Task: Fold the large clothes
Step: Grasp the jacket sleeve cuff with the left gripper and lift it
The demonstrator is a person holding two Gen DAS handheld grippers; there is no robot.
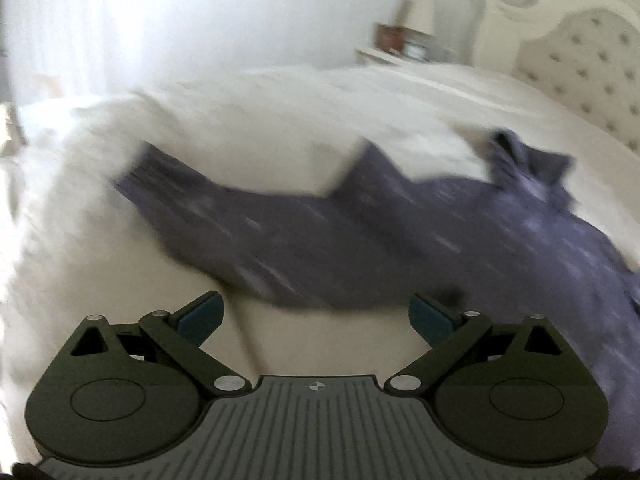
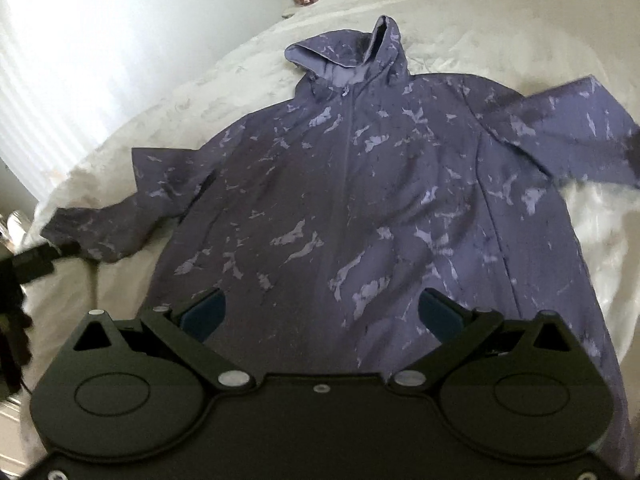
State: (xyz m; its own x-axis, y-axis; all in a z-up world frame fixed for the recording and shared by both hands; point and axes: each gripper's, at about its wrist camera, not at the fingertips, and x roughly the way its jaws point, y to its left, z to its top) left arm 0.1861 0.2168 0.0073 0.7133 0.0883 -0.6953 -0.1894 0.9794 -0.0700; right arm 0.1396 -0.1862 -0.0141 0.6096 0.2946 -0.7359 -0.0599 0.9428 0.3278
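The purple hooded jacket (image 2: 360,184) lies spread face-up on the white bed (image 2: 500,20), unfolded, both the left hand-held gripper (image 1: 316,314) and right hand-held gripper (image 2: 322,312) released and empty; next move, judged: grasp a sleeve (image 2: 96,232) and fold inward.

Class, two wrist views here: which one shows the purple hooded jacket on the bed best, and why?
The right wrist view. The jacket lies there front up, nearly whole and sharp: hood, zip and both sleeves spread on the white bedding. The left wrist view catches it from the side, motion-blurred, cut off at the right edge.
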